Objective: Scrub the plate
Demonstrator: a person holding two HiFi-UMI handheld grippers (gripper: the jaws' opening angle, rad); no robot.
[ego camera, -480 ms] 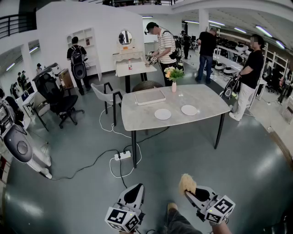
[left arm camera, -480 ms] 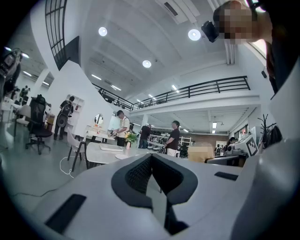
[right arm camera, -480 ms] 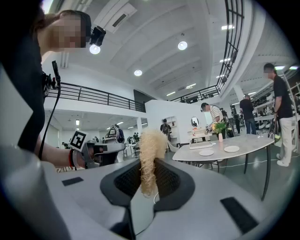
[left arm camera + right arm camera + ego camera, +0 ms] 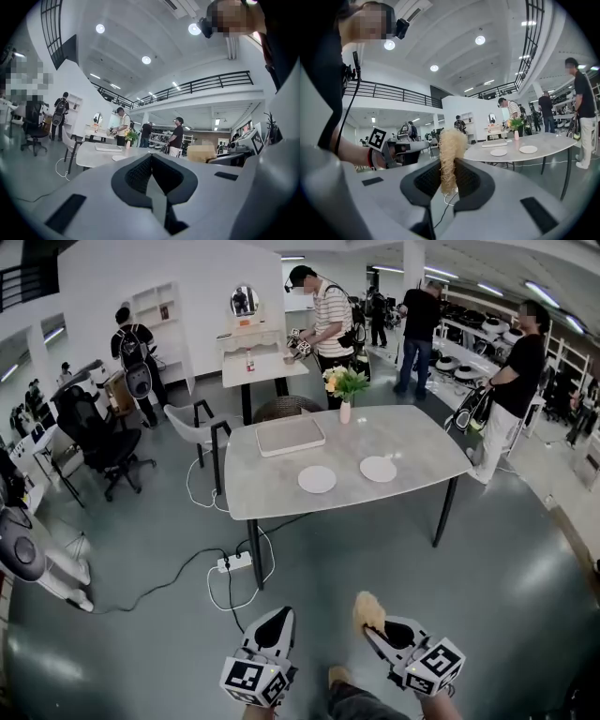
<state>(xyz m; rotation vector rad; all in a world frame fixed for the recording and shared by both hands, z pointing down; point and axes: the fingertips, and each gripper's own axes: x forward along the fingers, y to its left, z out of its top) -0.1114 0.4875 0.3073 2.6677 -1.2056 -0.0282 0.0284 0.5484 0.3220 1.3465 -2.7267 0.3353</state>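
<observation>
Two white plates lie on the grey table several steps ahead, beside a flat tray and a vase of flowers. My right gripper is low in the head view, far short of the table, shut on a tan fibrous scrubber. In the right gripper view the scrubber stands up between the jaws, with the plates far beyond. My left gripper hangs beside it, shut on nothing. The left gripper view shows the jaws pressed together.
A power strip with cables lies on the floor by the table's near left leg. A grey chair stands at the table's left, and an office chair further left. People stand behind and right of the table.
In the head view the table and plates have shifted slightly left and down. Both grippers sit a little lower in frame, and their grip is unchanged.
</observation>
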